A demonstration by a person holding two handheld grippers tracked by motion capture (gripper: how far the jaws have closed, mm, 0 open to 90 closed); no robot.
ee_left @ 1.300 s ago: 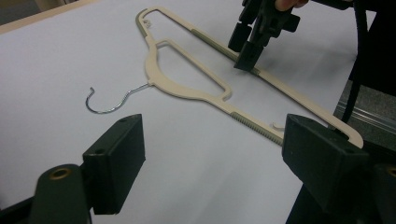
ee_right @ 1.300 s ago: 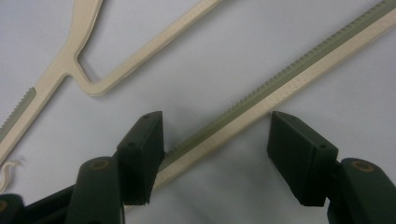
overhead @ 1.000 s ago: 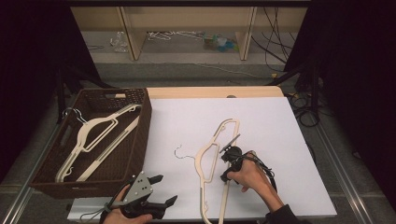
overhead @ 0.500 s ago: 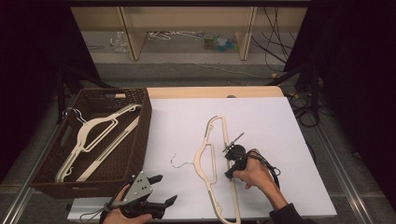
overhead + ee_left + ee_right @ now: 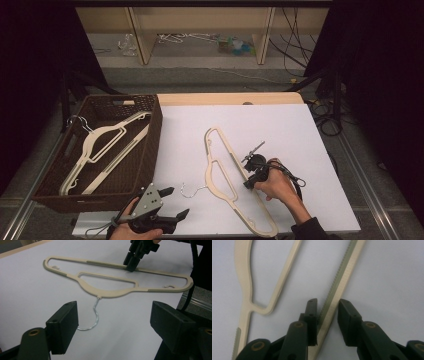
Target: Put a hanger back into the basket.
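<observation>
The white table [image 5: 300, 130] carries the work; a wicker basket [image 5: 150, 145] at its left edge holds one hanger [image 5: 100, 145]. The loose hanger [image 5: 220, 175] lies flat right of the basket. Right gripper [image 5: 325, 312]: jaws have just been closing, straddling the bottom bar [image 5: 337, 290], one pad touching, the other short. Risk: a one-sided nip could let the bar twist free. Left gripper [image 5: 113, 322] gapes, holding nothing, nearest the metal hook [image 5: 93, 317].

We see a cream plastic hanger [image 5: 220, 172] with a silver wire hook lying flat on the white tabletop [image 5: 300, 130], hook pointing left.
</observation>
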